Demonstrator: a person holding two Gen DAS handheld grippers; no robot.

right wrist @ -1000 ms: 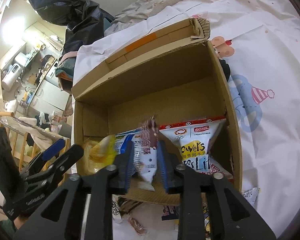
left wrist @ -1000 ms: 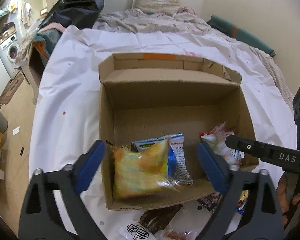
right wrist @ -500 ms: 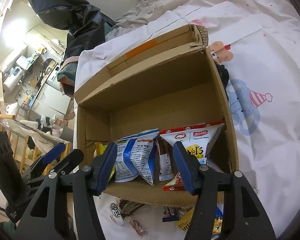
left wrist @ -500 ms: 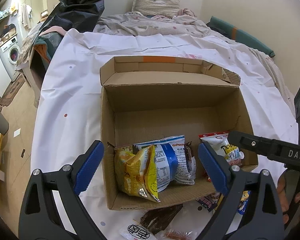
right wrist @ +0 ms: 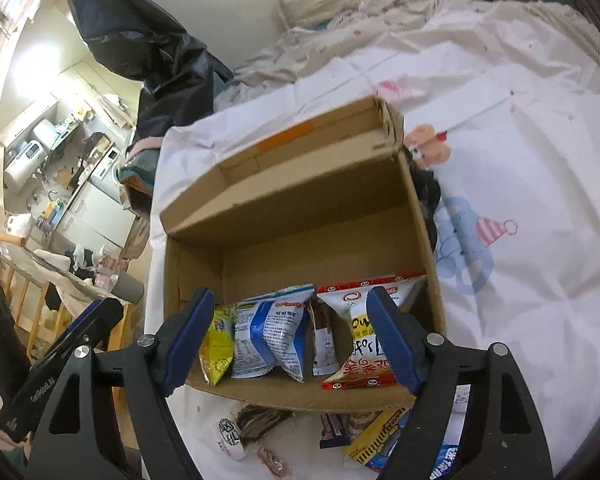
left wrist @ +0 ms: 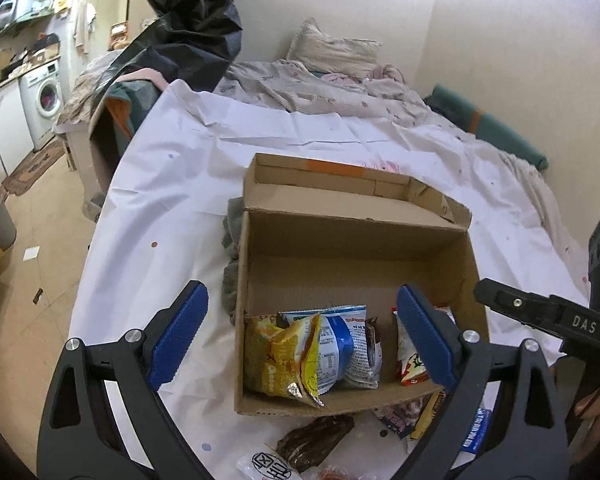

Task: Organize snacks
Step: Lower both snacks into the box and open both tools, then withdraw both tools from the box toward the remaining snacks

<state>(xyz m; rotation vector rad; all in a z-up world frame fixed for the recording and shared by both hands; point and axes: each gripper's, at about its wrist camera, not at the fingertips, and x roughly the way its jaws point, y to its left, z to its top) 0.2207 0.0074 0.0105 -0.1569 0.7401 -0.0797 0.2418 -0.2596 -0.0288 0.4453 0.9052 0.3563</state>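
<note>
Bed sheet (left wrist: 172, 200) | box (right wrist: 428, 264): 4 snack bags | L gripper (left wrist: 300, 336) wide, empty | R gripper (right wrist: 290, 338) opening, empty

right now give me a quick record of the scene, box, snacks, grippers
box: open cardboard box on a white sheet
in box: yellow bag, blue bag, brown packet, red and white bag, standing in a row
outside box: loose snacks on the sheet in front
left gripper: open, empty
right gripper: jaws opening, nothing between the pads
</note>
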